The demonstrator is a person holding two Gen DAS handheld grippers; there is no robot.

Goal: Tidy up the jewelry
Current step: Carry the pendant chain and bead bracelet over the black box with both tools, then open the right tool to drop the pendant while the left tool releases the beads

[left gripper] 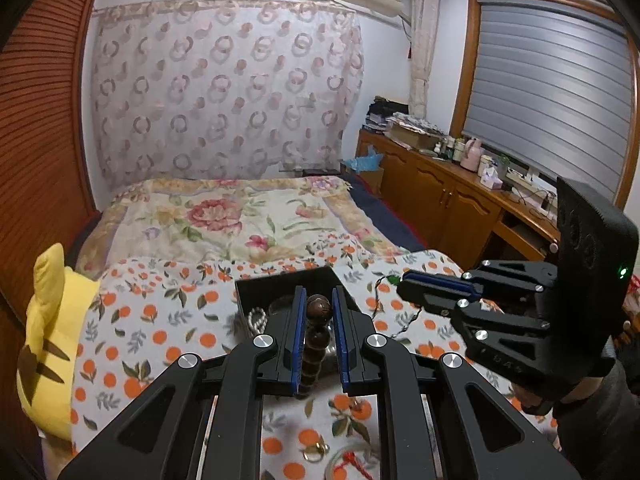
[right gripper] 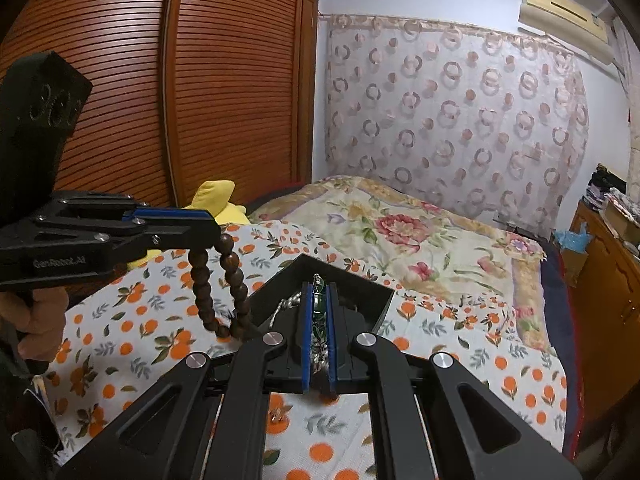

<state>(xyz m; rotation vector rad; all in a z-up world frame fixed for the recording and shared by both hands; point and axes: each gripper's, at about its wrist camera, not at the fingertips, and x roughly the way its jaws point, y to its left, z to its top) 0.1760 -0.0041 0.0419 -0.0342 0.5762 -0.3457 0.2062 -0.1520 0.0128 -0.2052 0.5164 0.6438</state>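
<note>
While the left gripper (left gripper: 316, 300) pinches a limp loop of hard wooden beads (right gripper: 224, 284) over the box (right gripper: 380, 300) on the bed, the right gripper (right gripper: 319, 292) is clamped on a thin green-beaded chain (right gripper: 319, 308). Both strands look light and floppy, best held mid-strand. The chain's length and the box contents are mostly hidden.

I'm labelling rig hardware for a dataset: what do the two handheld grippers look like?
Both are matte black plastic with angular linkage arms, silver round bolt heads and blue finger pads. The left gripper carries white lettering on its side and a black block on top. The right gripper has a similar black block with a green light.
</note>
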